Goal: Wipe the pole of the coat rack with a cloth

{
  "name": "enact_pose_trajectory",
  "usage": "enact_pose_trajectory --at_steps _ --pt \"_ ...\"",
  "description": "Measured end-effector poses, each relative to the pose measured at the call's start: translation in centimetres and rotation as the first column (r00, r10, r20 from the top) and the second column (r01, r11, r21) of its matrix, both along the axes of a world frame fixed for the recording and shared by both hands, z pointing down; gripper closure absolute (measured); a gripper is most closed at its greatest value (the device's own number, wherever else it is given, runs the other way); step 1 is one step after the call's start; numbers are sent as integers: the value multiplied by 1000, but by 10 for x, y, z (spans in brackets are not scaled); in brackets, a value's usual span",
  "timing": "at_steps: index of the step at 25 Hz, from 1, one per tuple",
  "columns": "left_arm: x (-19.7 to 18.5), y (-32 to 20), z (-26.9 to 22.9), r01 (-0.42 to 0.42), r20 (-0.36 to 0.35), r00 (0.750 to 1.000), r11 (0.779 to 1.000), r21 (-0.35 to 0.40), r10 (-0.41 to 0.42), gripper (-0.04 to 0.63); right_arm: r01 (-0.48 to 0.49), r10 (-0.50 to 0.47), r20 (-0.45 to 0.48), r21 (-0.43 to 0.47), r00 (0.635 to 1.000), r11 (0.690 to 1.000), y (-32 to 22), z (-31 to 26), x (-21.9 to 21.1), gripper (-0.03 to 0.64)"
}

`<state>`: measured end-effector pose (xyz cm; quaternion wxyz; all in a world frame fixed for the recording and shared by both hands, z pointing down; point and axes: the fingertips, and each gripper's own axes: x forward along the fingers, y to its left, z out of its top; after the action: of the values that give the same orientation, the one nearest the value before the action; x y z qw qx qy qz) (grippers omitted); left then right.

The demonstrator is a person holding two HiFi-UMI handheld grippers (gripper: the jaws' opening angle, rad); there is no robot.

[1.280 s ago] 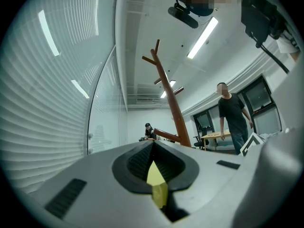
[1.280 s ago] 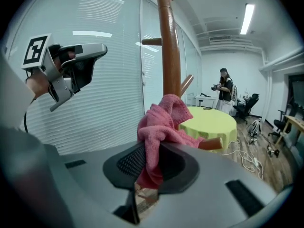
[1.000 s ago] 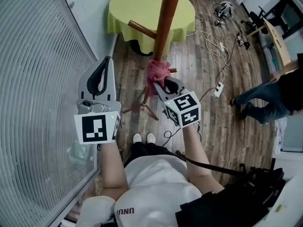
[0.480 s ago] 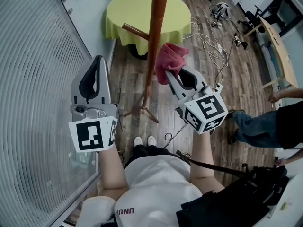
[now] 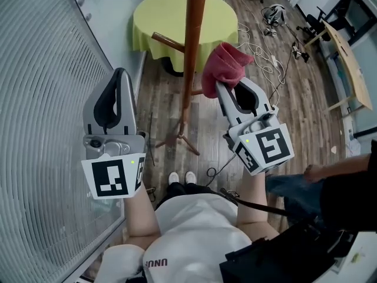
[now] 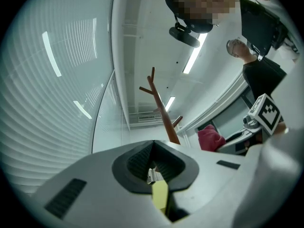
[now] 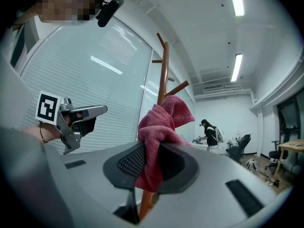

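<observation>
head view | right tongs clamp pink cloth just beside pole | left tongs closed, empty | green table behind

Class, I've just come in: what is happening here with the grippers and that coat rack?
A person holds a gripper in each hand. The right gripper is clamped on a pink cloth, held up just right of the coat rack's wooden pole; whether the cloth touches it is unclear. The left gripper is shut and empty, off to the pole's left.
</observation>
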<state>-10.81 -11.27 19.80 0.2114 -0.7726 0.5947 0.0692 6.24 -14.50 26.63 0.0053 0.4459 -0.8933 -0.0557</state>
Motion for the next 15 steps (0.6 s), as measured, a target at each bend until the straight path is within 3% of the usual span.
enact_pose_trajectory --at_steps 15 --pt "-3 1 -1 -5 4 1000 1000 19 5 581 -24 24 9 46 1000 999 2 -9 1 543"
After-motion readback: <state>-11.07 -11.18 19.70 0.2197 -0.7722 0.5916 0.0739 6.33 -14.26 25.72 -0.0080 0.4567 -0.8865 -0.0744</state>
